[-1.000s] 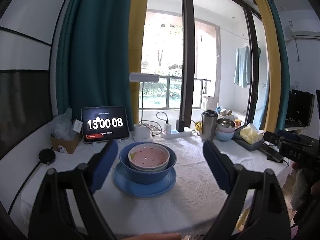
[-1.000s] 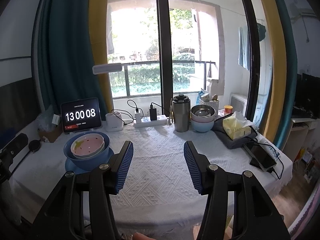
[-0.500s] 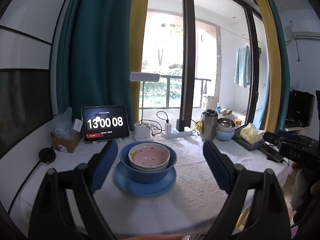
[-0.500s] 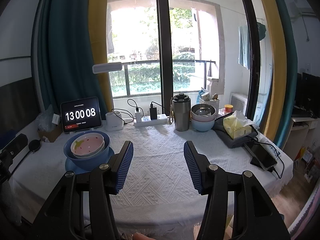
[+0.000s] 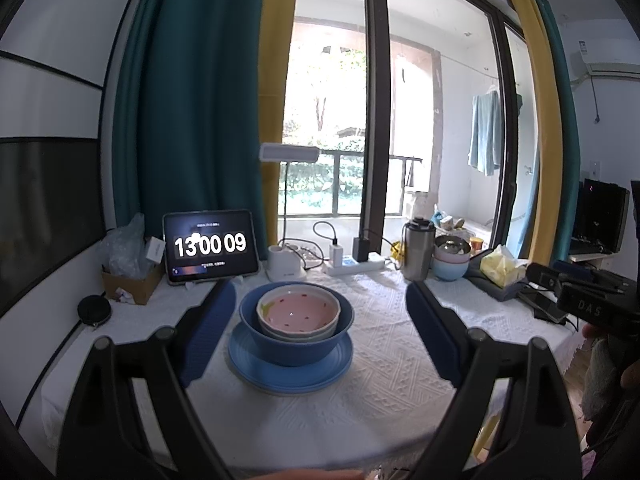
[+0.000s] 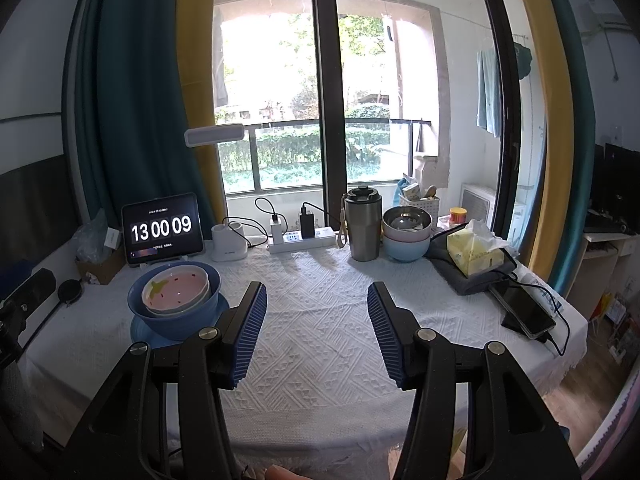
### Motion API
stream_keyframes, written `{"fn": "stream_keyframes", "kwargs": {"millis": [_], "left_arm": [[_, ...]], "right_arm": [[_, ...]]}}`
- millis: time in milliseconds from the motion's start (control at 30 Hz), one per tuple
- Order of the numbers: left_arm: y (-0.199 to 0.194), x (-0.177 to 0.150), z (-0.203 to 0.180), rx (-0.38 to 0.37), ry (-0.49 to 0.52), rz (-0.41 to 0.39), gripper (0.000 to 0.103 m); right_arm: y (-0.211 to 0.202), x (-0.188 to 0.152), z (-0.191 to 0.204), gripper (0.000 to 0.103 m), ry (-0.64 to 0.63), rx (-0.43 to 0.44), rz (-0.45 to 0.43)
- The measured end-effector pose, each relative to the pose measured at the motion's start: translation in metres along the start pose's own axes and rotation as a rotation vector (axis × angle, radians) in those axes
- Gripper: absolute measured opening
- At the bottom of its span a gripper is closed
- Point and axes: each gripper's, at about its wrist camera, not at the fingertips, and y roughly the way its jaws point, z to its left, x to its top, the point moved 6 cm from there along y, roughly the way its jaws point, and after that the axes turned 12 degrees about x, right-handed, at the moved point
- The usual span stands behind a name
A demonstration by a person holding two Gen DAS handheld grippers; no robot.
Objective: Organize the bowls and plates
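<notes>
The right tool [image 6: 316, 312] hung with its fingers spread wide above a white-clothed table [image 6: 320, 320], where a pink bowl [image 6: 176, 290] sat nested in a blue bowl [image 6: 174, 312] on a blue plate [image 6: 140, 330] at left, well apart from stacked bowls [image 6: 406, 234] beside a steel flask [image 6: 363, 226].

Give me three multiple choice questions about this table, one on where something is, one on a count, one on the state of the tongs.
1. The pink strawberry-patterned bowl sits:
A. inside the dark blue bowl
B. beside the steel tumbler
C. on the tissue box

2. Bowls in the stack beside that tumbler:
A. one
B. three
C. five

3. The right tongs are:
A. shut on a plate
B. open, holding nothing
C. shut on a bowl

Answers: 1 A, it nests there above the blue round plate. 2 B, steel, pink and light blue. 3 B, only tablecloth shows between them.
</notes>
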Motion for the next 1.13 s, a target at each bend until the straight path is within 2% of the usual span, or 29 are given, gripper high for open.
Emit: {"fn": "stream_keyframes", "kwargs": {"millis": [900, 1133], "left_arm": [[-0.0036, -0.0024, -0.0018, -0.014, 0.006, -0.018, 0.088], [0.0, -0.0051, 0.0, -0.002, 0.002, 0.002, 0.088]], "right_arm": [[0.0001, 0.0003, -0.0009, 0.056, 0.001, -0.001, 0.001], [-0.0002, 0.0007, -0.0013, 0.056, 0.003, -0.001, 0.0]]}}
